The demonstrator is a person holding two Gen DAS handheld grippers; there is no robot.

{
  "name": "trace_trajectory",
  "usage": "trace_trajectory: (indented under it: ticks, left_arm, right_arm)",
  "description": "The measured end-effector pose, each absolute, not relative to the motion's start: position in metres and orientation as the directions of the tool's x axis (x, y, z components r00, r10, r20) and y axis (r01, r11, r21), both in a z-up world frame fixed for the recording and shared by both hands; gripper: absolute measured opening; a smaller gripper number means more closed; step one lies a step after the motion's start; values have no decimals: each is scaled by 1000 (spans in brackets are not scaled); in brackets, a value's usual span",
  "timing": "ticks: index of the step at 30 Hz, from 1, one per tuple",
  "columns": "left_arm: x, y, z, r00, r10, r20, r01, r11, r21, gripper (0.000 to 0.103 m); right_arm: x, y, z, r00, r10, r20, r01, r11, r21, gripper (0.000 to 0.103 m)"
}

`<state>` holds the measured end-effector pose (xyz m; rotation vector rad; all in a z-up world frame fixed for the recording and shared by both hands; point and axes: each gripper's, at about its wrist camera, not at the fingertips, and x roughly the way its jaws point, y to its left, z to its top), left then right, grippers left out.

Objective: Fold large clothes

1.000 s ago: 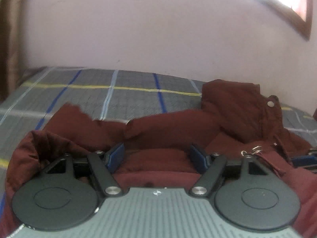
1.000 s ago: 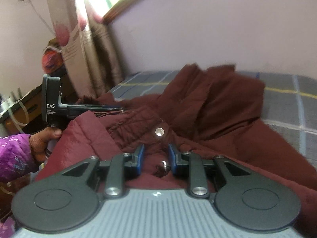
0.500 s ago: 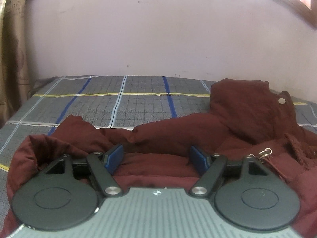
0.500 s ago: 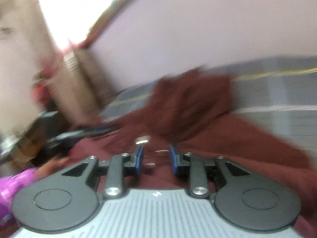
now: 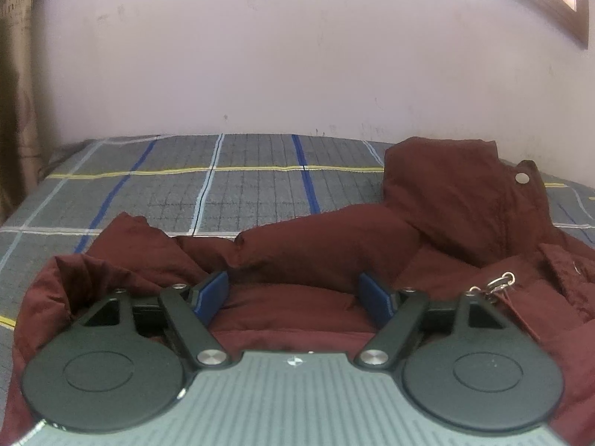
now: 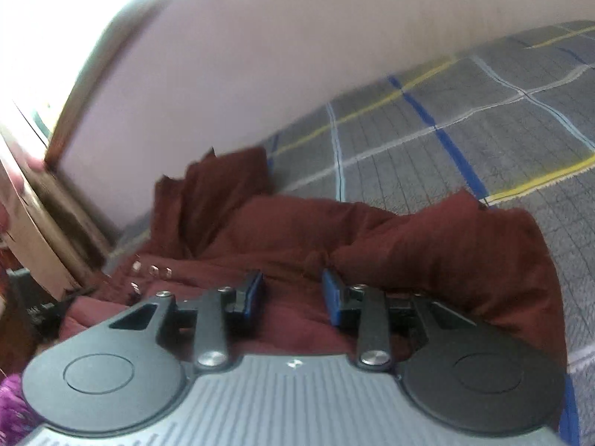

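A dark maroon padded jacket (image 5: 334,252) lies crumpled on a grey plaid bed (image 5: 241,186). Its hood with a metal snap (image 5: 521,177) stands at the right. My left gripper (image 5: 293,293) is open, its blue pads wide apart just above the jacket's near fold. In the right wrist view the same jacket (image 6: 372,238) lies below my right gripper (image 6: 292,291), which is partly open with nothing between the pads. Several metal snaps (image 6: 154,270) show at the left.
A pink wall (image 5: 297,55) rises right behind the bed. A window frame (image 5: 557,7) is at the top right. The bare plaid sheet (image 6: 483,119) spreads to the right of the jacket. A curtain (image 6: 41,230) hangs at the left bed edge.
My right gripper has swung to the right, from the zipper and snap area toward the jacket's body and the bare sheet, and its jaws have widened a little. The left gripper has lifted slightly and stayed open.
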<state>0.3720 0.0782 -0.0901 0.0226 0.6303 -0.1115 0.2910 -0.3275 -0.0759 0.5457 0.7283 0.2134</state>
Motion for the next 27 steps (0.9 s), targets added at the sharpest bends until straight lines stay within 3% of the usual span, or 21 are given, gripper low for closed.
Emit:
trace_trajectory:
  ticks: [8, 13, 18, 21, 27]
  left_arm:
    - [362, 89, -95, 795, -123, -594, 87, 992, -89, 78]
    - [331, 97, -93, 814, -83, -575, 22, 993, -112, 78]
    - [340, 94, -87, 815, -75, -574, 38, 996, -75, 80]
    - [346, 97, -78, 810, -106, -577, 64, 994, -93, 84]
    - [342, 119, -37, 871, -177, -459, 101, 978, -184, 98]
  right_arm:
    - [298, -313, -77, 732, 319, -602, -35, 900, 435, 32]
    - [313, -293, -73, 726, 246, -642, -167, 969, 182, 34]
    - [324, -303, -69, 685, 277, -673, -149, 959, 242, 38]
    - [298, -294, -48, 753, 150, -640, -52, 984, 170, 54]
    - [261, -245, -11, 842, 148, -519, -148, 988, 43, 74]
